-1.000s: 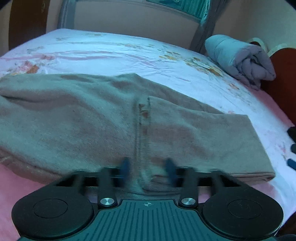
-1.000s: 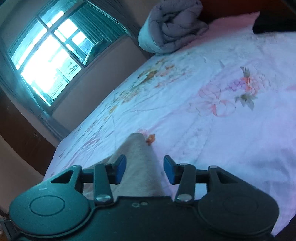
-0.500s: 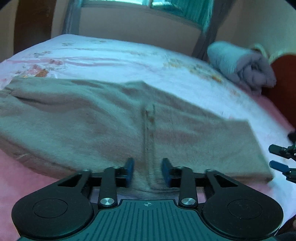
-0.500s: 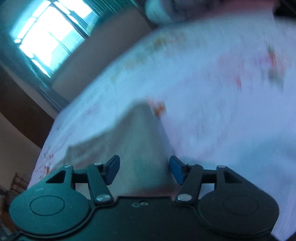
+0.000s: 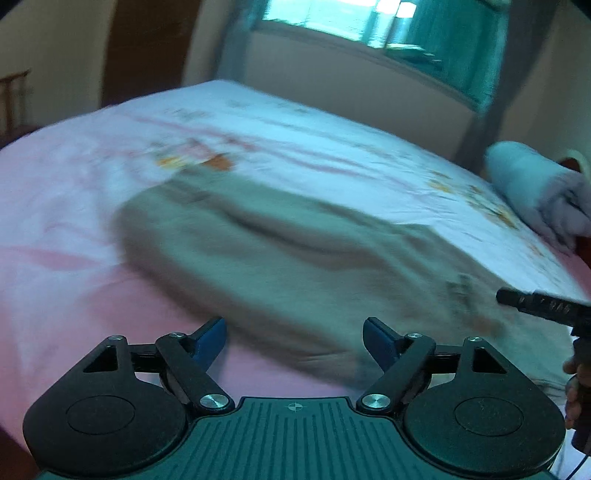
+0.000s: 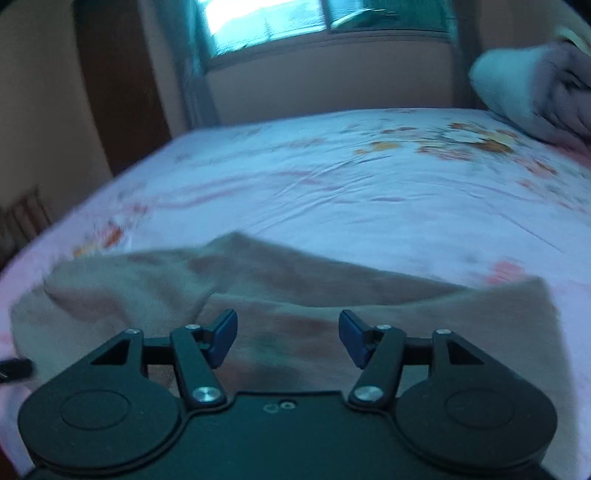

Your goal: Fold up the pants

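Nearest, both the left gripper point(image 5: 294, 338) and right gripper point(image 6: 287, 338) are now spread wide and emptied; the pants point(image 5: 295, 258), gripped moments ago, are left folded on the bed point(image 5: 332, 147) beyond.

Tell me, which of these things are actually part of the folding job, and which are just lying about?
Part of the job:
- pants, tan, lying on the bed
- left claw, open, holding nothing
- right claw, open, over the pants

Just lying about:
- rolled blanket at the far right corner
- flowered bedsheet, only the work surface
- window behind the bed
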`<state>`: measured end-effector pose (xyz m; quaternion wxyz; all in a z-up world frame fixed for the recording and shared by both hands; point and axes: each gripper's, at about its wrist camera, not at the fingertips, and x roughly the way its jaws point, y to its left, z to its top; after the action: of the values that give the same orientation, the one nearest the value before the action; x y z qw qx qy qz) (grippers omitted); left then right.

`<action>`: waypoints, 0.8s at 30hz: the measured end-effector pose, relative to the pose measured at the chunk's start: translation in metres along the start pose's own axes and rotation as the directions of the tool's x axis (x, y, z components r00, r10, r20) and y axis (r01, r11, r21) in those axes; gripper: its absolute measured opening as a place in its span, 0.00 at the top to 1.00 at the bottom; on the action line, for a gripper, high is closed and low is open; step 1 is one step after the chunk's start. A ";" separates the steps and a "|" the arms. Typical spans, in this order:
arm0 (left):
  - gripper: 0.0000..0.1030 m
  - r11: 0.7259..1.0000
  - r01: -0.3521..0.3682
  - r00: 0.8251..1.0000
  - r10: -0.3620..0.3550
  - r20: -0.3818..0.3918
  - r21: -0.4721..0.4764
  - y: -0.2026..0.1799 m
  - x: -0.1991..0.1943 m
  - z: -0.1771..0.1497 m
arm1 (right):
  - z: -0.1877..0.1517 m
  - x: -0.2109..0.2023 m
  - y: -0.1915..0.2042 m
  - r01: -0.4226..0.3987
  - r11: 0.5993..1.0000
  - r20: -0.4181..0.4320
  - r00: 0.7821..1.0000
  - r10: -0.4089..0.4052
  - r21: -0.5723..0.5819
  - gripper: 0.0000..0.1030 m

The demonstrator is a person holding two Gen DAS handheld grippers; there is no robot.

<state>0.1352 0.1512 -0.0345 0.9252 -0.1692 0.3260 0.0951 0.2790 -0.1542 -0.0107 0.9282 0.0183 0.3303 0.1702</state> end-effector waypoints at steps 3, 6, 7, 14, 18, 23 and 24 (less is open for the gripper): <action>0.20 0.997 -0.017 1.000 0.015 -0.023 -0.072 0.035 0.004 0.000 | -0.004 0.035 0.023 0.082 0.992 -0.095 0.991 -0.092 -0.100 0.36; 0.18 0.994 -0.007 1.000 0.005 -0.023 -0.111 0.061 0.012 0.005 | 0.000 0.022 0.024 0.092 0.993 -0.046 0.994 -0.096 -0.077 0.41; 0.17 0.994 -0.003 1.000 0.001 -0.021 -0.111 0.066 0.017 0.008 | -0.002 0.012 0.023 0.101 0.993 -0.010 0.995 -0.102 -0.059 0.41; 0.16 0.992 0.033 0.999 -0.037 -0.027 -0.120 0.078 0.057 0.028 | -0.033 -0.047 0.009 0.101 0.994 0.062 0.993 -0.104 0.051 0.38; 0.15 0.990 0.056 0.998 -0.059 -0.020 -0.128 0.078 0.065 0.031 | -0.043 -0.066 0.006 0.121 0.989 0.068 0.990 -0.127 0.084 0.37; 0.12 0.986 0.088 0.996 -0.089 -0.001 -0.144 0.084 0.075 0.031 | -0.048 -0.078 0.012 0.141 0.985 0.079 0.986 -0.150 0.103 0.37; 0.10 0.985 0.095 0.995 -0.096 0.002 -0.143 0.084 0.077 0.032 | -0.048 -0.078 0.014 0.146 0.984 0.080 0.985 -0.155 0.104 0.37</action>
<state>0.1887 0.2463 -0.0818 0.9134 -0.2509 0.3120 0.0734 0.1885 -0.1703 0.0007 0.9500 0.0459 0.2976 0.0823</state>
